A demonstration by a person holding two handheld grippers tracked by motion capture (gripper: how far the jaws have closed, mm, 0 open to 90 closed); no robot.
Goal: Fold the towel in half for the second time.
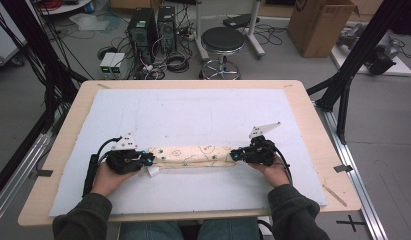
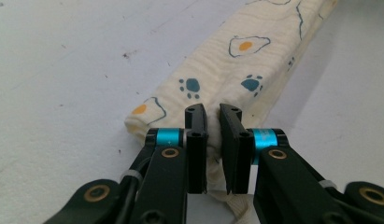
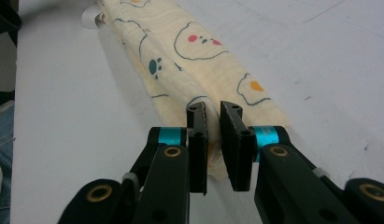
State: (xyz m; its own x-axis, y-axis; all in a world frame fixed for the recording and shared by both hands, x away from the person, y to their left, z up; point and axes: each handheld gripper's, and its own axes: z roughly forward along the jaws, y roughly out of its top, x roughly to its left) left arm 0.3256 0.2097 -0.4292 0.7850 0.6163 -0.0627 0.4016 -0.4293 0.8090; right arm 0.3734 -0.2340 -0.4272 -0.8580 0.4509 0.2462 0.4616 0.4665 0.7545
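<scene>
Long folded cream cloth (image 1: 195,155) with printed paws lies near the table's (image 1: 313,131) front edge; left tool (image 1: 149,158) and right tool (image 1: 235,154) sit at its ends, jaws slightly parted, loosely straddling fabric to keep it straight.

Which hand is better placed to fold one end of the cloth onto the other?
Right, narrowly: the right gripper has its jaws astride the cloth at its flat, neat end; the left gripper has a lumpier end with a white tag sticking out.
</scene>
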